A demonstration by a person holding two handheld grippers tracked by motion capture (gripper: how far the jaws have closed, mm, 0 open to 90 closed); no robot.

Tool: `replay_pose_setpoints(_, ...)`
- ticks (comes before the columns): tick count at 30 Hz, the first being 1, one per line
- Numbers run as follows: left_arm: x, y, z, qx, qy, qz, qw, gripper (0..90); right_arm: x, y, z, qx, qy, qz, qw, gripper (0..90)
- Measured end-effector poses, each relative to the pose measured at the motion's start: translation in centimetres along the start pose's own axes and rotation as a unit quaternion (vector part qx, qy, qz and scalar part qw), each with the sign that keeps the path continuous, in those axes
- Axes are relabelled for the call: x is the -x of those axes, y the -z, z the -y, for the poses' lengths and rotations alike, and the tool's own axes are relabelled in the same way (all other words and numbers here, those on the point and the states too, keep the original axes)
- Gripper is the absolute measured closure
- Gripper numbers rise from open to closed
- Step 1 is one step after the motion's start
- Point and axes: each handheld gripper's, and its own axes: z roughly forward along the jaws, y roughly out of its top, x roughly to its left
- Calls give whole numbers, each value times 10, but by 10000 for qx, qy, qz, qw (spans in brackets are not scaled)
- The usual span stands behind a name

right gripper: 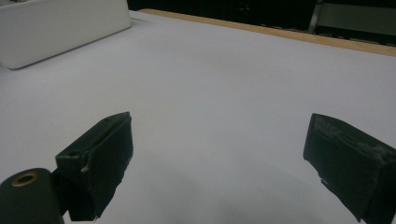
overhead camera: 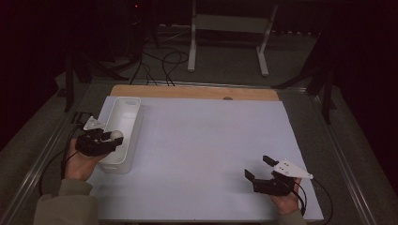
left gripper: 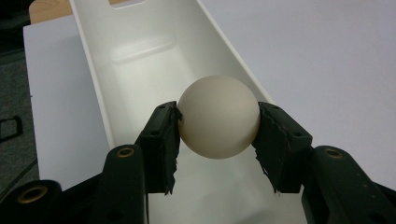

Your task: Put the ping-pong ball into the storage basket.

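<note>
Ball held over the bin

Your left gripper (left gripper: 218,128) clamps the white ball (left gripper: 218,116) above the long white bin (left gripper: 140,56); your right gripper (right gripper: 219,163) rests wide apart near the table's (overhead camera: 211,140) front right.

Cream ball (left gripper: 218,116), white bin (left gripper: 135,60), black fingers (left gripper: 161,140) (frayed pads)

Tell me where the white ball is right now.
The white ball is clamped in the left gripper, held over the near end of the white bin at the table's left side in the high view.
</note>
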Motion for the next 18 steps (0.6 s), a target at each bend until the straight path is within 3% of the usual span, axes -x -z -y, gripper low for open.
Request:
replay_pose_setpoints(6,-1,0,2,74,84,-49,9999,493,0,0,0,1,-10,7,10000,79)
replay_pose_setpoints(8,-1,2,3,220,139,-71,9996,332,0,0,0,9,-16,0,10000,79)
replay_pose_setpoints(10,-1,3,3,212,143,-148,9996,131,0,0,0,6,-20,2,10000,79)
replay_pose_setpoints(12,-1,4,3,191,137,-142,9996,39,0,0,0,11,-19,1,10000,79)
replay_pose_setpoints(18,1,5,4,208,-3,-83,9997,0,0,0,0,2,-12,-2,10000,79)
